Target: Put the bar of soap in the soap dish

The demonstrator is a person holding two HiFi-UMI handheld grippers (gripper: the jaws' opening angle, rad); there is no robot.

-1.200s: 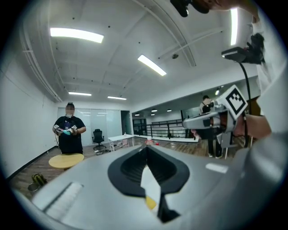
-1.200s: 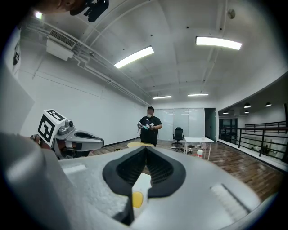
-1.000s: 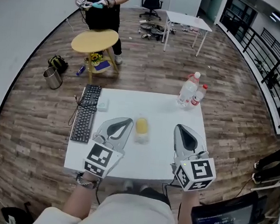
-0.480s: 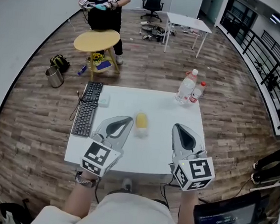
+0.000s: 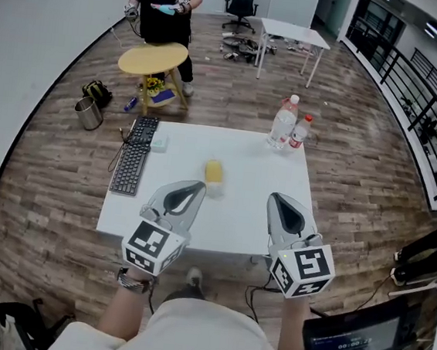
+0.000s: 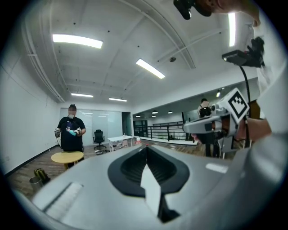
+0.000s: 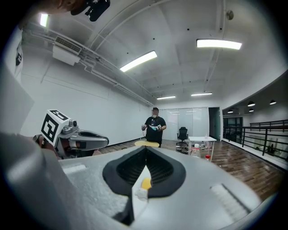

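Observation:
A yellow bar of soap point(image 5: 213, 170) lies near the middle of the white table point(image 5: 250, 166), with a pale see-through soap dish point(image 5: 215, 188) under its near end. My left gripper point(image 5: 199, 186) hangs over the table's near part, just left of the soap and short of it, shut and empty. My right gripper point(image 5: 276, 199) hovers level at the right, also shut with nothing in it. In the right gripper view the soap point(image 7: 146, 183) and dish point(image 7: 141, 193) show low between the closed jaws point(image 7: 146, 149). The left gripper view shows its jaws point(image 6: 146, 148) closed, and the soap is hidden.
A black keyboard point(image 5: 132, 165) and a small pale box point(image 5: 158, 141) lie at the table's left. Two plastic bottles point(image 5: 284, 123) stand at the far right corner. Beyond are a round yellow table point(image 5: 153, 57), a person point(image 5: 165, 5), a metal bucket point(image 5: 89, 112) and a white desk point(image 5: 294, 34).
Both grippers have drawn back from the soap toward the table's near edge, still shut. The table and the things on it sit farther away in the head view.

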